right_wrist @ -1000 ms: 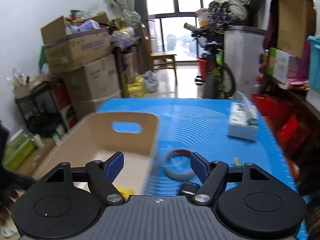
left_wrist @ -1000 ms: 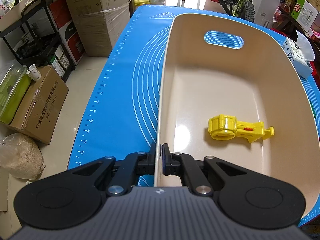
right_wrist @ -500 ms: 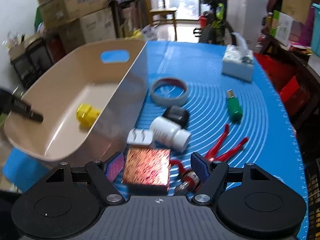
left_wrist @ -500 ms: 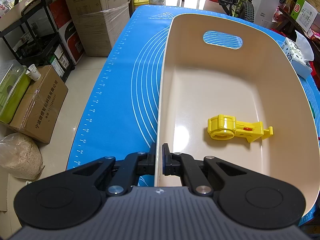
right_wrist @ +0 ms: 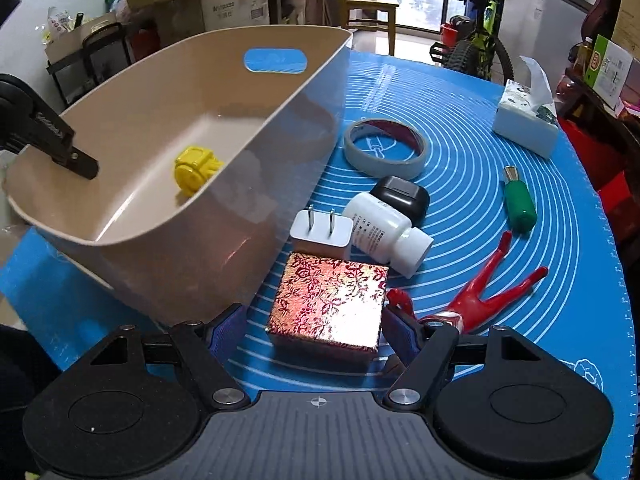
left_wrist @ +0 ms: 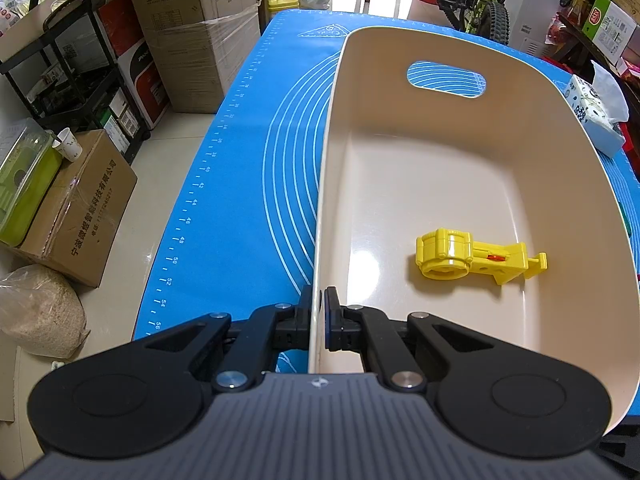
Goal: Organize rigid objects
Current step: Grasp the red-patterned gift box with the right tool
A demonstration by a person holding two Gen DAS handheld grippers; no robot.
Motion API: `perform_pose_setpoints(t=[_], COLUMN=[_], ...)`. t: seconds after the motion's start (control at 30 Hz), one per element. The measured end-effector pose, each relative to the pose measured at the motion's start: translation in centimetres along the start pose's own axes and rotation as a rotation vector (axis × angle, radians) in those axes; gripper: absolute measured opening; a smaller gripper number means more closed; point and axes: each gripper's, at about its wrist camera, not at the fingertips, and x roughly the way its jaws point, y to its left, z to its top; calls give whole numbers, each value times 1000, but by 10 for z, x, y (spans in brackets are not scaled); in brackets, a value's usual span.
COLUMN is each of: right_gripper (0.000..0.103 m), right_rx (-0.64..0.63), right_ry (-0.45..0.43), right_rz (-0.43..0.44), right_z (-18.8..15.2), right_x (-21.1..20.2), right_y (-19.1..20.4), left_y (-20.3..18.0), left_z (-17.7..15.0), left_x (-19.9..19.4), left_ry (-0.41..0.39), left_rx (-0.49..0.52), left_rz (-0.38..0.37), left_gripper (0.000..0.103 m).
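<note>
Here the right gripper (right_wrist: 316,330) is spread wide around the red foil gift box (right_wrist: 330,304) on the desk, unpinched; the charger plug (right_wrist: 322,232) touching it could be dragged. Farther off, the beige tub's (left_wrist: 320,208) wall is clamped by the left gripper (left_wrist: 319,312), and could tip

Blue mat (right_wrist: 460,128) under beige bin (right_wrist: 256,216), clutter.

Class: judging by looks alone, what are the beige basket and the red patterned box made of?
Beige basket: probably glossy moulded plastic; smooth one-piece wall with soft reflections and a cut-out handle.
Red patterned box: likely card wrapped in metallic foil paper; its floral top glares brightly, and the core material cannot be confirmed.
</note>
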Motion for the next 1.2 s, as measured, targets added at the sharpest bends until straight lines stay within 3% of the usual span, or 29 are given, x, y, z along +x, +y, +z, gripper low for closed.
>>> perform_pose_setpoints(t=[0.13,0.27,0.6,0.87,1.2], right_gripper=[77,65,63,63,63], right_rx=[-8,-16,3,19,63], right_ry=[-6,2,5,-47,-198], right_rz=[-25,-37,-10,8,-33], right_z=[1,-1,-1,1,25], right_x=[9,15,-1,-30,-70], right_y=[3,2,-3,-6,-16], left_y=[0,0,2,1,0], left_z=[-1,0,1,2,1], left_x=[0,0,-1,-1,-1], left_ry=[0,0,2,5,4], left_rx=[-1,-7,0,4,7], left_rz=[2,1,5,3,0], left_gripper=[6,6,6,6,6])
